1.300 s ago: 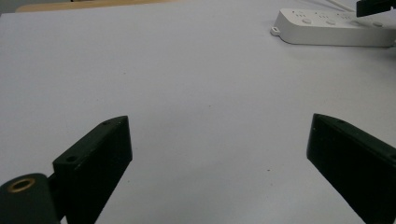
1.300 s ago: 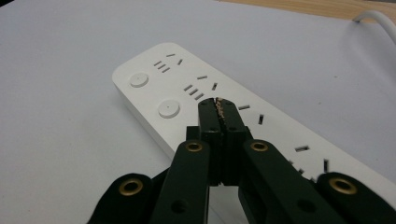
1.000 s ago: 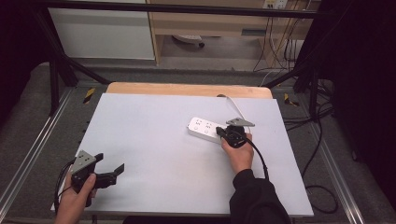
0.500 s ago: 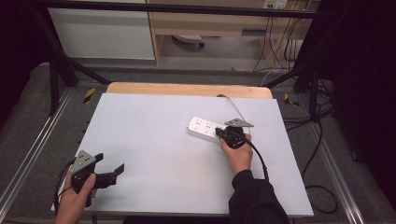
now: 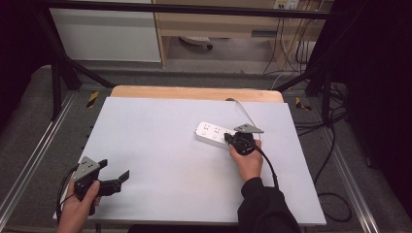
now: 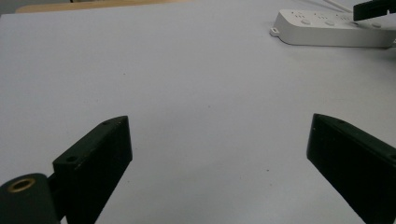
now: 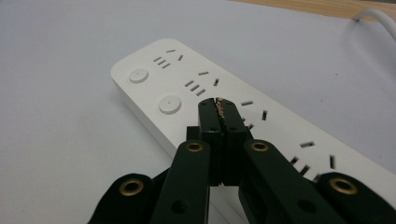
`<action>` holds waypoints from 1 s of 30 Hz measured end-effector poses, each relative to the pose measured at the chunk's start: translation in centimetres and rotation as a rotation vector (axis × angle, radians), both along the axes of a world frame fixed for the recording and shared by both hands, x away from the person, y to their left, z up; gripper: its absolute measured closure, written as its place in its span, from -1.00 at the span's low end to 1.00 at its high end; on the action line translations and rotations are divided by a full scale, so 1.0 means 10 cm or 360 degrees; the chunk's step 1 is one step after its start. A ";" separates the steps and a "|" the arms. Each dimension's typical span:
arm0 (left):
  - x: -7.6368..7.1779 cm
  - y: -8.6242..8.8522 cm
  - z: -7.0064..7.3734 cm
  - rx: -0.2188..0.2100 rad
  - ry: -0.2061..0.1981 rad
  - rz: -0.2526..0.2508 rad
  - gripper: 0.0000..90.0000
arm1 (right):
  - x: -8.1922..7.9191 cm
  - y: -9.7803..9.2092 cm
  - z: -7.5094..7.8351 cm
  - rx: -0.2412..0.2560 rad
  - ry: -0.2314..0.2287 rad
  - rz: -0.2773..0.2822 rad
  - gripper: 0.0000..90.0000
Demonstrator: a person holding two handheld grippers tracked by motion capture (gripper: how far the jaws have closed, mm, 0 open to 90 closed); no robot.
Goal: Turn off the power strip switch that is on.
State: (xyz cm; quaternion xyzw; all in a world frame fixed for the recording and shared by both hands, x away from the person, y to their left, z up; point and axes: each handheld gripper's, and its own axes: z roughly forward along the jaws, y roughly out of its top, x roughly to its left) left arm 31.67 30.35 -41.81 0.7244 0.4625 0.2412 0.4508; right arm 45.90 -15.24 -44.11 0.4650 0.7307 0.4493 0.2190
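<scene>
A white power strip [image 5: 210, 131] lies flat on the white table sheet [image 5: 160, 145], right of centre, with round buttons and several sockets on top. My right gripper [image 5: 227, 139] is shut, with nothing between its jaws. In the right gripper view its tips [image 7: 218, 105] hover over the strip [image 7: 159, 74], close to the second round button [image 7: 169, 104]. Whether they touch it I cannot tell. My left gripper [image 5: 114, 170] is held low at the table's near left corner, open and empty. The left gripper view has its jaws [image 6: 219, 125] wide apart over bare sheet, the strip [image 6: 322, 29] far off.
The strip's white cable [image 5: 246, 111] runs off over the far wooden table edge [image 5: 194, 92]. Black cables [image 5: 330, 145] lie on the floor to the right. Metal rails [image 5: 29, 165] flank the table. A cabinet and shelf stand behind.
</scene>
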 end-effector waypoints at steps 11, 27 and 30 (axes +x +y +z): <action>0.00 -0.01 0.00 0.0002 0.0004 0.0000 -0.85 | -0.01 -0.01 -0.04 0.0007 0.0000 -0.0011 1.00; 0.00 -0.01 0.00 0.0009 0.0010 -0.0006 -0.85 | 0.00 0.00 -0.07 -0.0003 -0.0004 -0.0007 1.00; 0.00 -0.02 -0.01 0.0010 0.0008 -0.0006 -0.85 | -0.01 0.01 -0.06 -0.0005 -0.0004 -0.0005 1.00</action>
